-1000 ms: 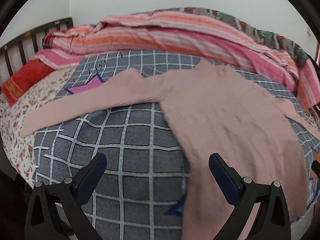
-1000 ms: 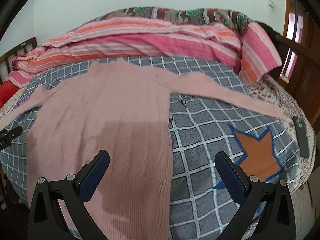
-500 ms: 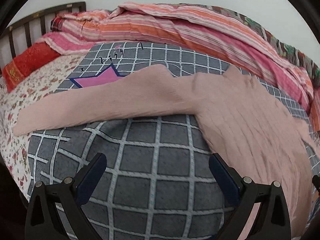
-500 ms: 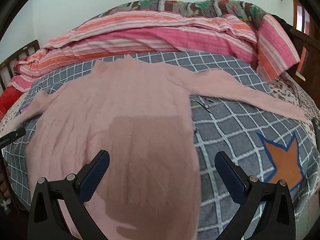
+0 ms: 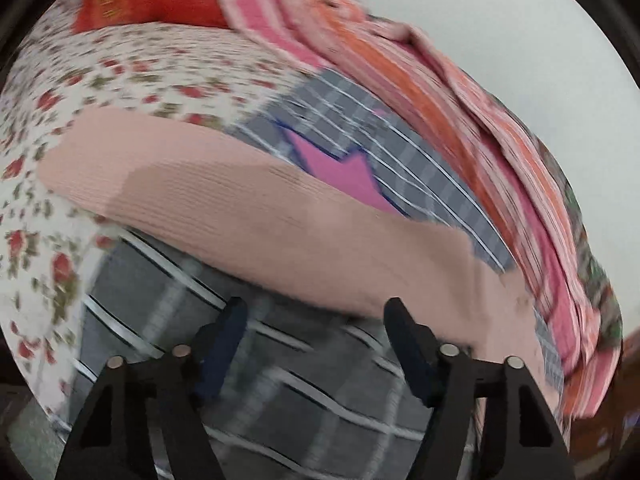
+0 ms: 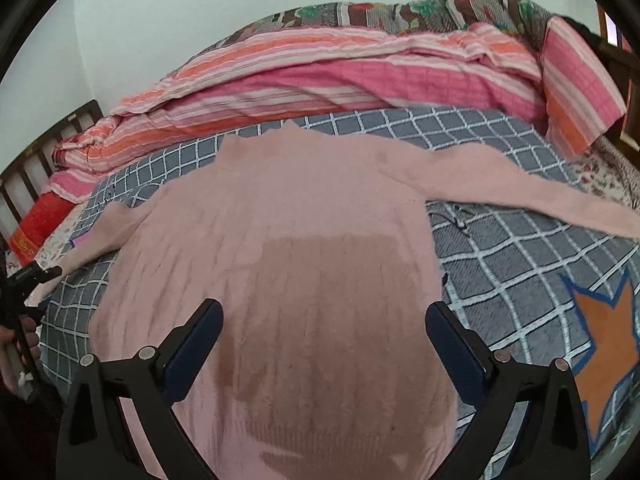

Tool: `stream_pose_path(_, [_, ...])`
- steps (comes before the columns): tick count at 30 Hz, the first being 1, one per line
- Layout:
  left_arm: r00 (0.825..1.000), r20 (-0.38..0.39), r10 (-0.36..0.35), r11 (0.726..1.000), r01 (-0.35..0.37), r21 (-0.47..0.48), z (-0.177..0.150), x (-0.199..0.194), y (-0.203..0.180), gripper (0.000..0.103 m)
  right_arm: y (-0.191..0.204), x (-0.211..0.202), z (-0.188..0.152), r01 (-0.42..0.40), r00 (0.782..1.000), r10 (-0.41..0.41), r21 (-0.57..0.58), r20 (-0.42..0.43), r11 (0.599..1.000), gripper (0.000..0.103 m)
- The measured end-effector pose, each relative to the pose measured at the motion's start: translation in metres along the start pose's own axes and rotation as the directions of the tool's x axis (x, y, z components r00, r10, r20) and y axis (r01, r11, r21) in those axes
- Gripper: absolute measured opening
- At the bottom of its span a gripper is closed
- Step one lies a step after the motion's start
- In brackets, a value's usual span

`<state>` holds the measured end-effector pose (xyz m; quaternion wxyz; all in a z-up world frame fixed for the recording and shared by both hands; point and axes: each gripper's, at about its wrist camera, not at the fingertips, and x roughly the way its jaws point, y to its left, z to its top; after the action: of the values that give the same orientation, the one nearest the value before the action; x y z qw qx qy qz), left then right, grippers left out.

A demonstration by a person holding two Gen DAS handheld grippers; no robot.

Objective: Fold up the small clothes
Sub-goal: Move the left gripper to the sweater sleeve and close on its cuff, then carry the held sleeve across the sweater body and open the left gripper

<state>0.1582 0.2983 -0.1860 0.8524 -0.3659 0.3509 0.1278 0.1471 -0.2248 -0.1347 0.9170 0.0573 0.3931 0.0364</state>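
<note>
Sweater [image 6: 304,248]: pink knit, laid flat on the checked blanket [image 6: 500,248], front up, neck twd the far side of the bed. Nothing is folded yet.
Left sleeve [image 5: 248,216]: stretched out sideways; its cuff end is seen resting past the blanket edge on the flowered sheet [image 5: 120,64]. The pic is blurred here.
Right sleeve [image 6: 532,196]: stretched out the other way, flat, untouched.
Left gripper [image 5: 314,312]: held just at the near edge of the left sleeve. Jaws are about half open & closing. No cloth is seen btwn them yet; tips look close to the sleeve edge, but touch can't be told.
Right gripper [image 6: 322,320]: held over the sweater's lower body. Jaws are wide open, nothing is held.
Step (guess): left sleeve is to be picked up & folded over the body.
Risk 1: blanket could be pinched along w/ the sleeve, as both lie tight together.
Risk 2: only a thin bit of the edge could be caught, so the knit may slip out.
Risk 3: the body could be dragged crooked, since it isn't pinned down.
Around: striped quilt [image 6: 320,76] piled at the far side; red pillow [image 5: 152,0] near the headboard.
</note>
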Motion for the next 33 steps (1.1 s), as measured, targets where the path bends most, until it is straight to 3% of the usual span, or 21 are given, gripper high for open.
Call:
stream_pose_path(4, [0.998, 0.043, 0.042, 0.999, -0.04, -0.03, 0.018, 0.005, 0.012, 0.062, -0.001, 0.004, -0.002, 0.001, 1.0, -0.001, -0.012, -0.013, 1.0, 0.099])
stream_pose_path(6, [0.992, 0.067, 0.11, 0.994, -0.11, -0.006, 0.025, 0.008, 0.013, 0.05, -0.002, 0.005, -0.003, 0.004, 1.0, -0.004, -0.015, -0.018, 1.0, 0.097])
stream_pose_path(7, [0.981, 0.086, 0.172, 0.985, -0.173, 0.006, 0.03, 0.011, 0.012, 0.031, -0.004, 0.005, -0.003, 0.002, 1.0, -0.002, -0.013, -0.022, 1.0, 0.096])
stream_pose_path(8, [0.968, 0.111, 0.224, 0.974, -0.227, 0.02, 0.033, 0.012, 0.011, 0.023, -0.006, 0.005, -0.003, -0.003, 1.0, 0.003, -0.011, -0.027, 1.0, 0.096])
stream_pose_path(10, [0.961, 0.136, 0.24, 0.967, -0.249, 0.051, 0.039, 0.009, 0.01, 0.011, -0.011, 0.004, -0.003, -0.01, 0.999, 0.009, -0.009, -0.034, 1.0, 0.089])
stream_pose_path(14, [0.935, 0.24, 0.262, 0.938, -0.305, 0.163, 0.046, -0.009, -0.023, 0.007, -0.024, 0.003, -0.003, -0.01, 0.999, 0.01, 0.001, -0.031, 1.0, 0.087])
stream_pose_path(17, [0.932, 0.286, 0.222, 0.923, -0.296, 0.246, 0.045, -0.023, -0.058, 0.007, -0.034, 0.005, 0.0, -0.025, 0.999, 0.026, 0.021, -0.033, 0.999, 0.083])
stream_pose_path(24, [0.954, 0.294, 0.056, 0.883, -0.184, 0.431, 0.03, -0.033, -0.181, 0.007, -0.052, -0.003, 0.006, -0.028, 1.0, 0.028, 0.007, 0.004, 1.0, 0.079])
stream_pose_path(30, [0.971, 0.23, -0.061, 0.804, -0.089, 0.588, -0.022, -0.009, -0.295, 0.007, -0.076, -0.014, 0.013, -0.003, 0.999, 0.0, 0.053, 0.044, 0.999, 0.079])
stream_pose_path(33, [0.979, 0.167, -0.114, 0.745, -0.027, 0.666, -0.065, 0.011, -0.355, 0.007, -0.089, -0.014, 0.014, 0.009, 0.999, -0.013, 0.07, 0.048, 0.997, 0.079])
